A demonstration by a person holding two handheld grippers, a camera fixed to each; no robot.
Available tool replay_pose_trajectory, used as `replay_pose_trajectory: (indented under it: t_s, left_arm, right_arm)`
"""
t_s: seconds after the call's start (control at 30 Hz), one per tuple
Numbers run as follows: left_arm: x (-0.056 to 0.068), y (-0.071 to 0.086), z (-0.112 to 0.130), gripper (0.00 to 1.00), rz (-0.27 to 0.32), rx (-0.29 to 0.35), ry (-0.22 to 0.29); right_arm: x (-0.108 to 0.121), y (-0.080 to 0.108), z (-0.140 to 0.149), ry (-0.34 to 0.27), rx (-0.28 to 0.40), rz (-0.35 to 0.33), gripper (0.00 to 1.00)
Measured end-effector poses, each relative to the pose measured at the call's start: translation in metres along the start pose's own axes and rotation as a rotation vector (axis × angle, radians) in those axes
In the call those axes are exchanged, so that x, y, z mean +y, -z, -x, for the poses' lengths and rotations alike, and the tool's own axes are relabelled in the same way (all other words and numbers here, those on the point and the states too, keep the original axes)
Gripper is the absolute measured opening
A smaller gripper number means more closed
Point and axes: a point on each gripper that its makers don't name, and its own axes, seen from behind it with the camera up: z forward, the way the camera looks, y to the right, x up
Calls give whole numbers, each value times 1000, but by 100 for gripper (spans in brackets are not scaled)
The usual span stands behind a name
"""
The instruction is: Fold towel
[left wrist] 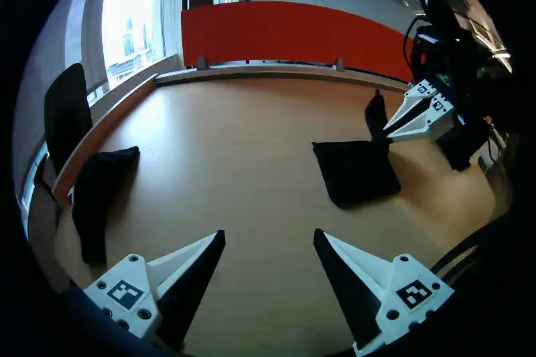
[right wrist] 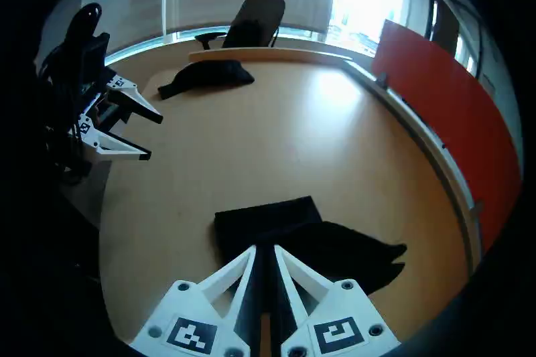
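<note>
A black towel point(left wrist: 355, 169) lies partly folded on the wooden table point(left wrist: 241, 156), right of centre. My right gripper point(left wrist: 387, 132) is shut on the towel's far corner, and a flap point(left wrist: 376, 110) stands up from its fingertips. In the right gripper view the same gripper point(right wrist: 264, 253) pinches the towel point(right wrist: 268, 223), with loose cloth spread out to the right point(right wrist: 355, 253). My left gripper point(left wrist: 268, 236) hangs open above bare table, well short of the towel, with nothing between its fingers. It also shows open at the left of the right gripper view point(right wrist: 155, 136).
A second black cloth point(left wrist: 100, 189) is heaped near the table's left edge, also seen as a dark heap point(right wrist: 208, 76). A black office chair point(left wrist: 67, 116) stands beyond it. An orange partition point(left wrist: 295, 35) runs along the table's far side.
</note>
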Motion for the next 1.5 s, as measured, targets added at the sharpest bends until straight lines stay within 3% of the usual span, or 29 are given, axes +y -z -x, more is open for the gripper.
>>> replay_pose_trajectory:
  t_s: [0.2,0.3,0.73,0.9,1.1,1.5]
  left_arm:
    - [-3,3,3,98,-12,0,17]
    - [-3,4,4,98,-15,0,18]
    - [-1,3,6,98,-15,-3,14]
    - [-2,3,5,99,-23,-1,8]
    - [-1,4,3,98,-22,4,13]
    - [2,4,1,98,-14,7,5]
  right_arm:
    - [-19,-39,4,1,-26,-71,3]
    - [-22,-50,8,-5,-40,-85,4]
    - [-26,-56,13,-22,-48,-109,9]
    - [-27,-61,16,-27,-53,-112,26]
    - [-25,-59,17,-23,-43,-92,69]
    - [-23,-46,26,-71,-26,-49,74]
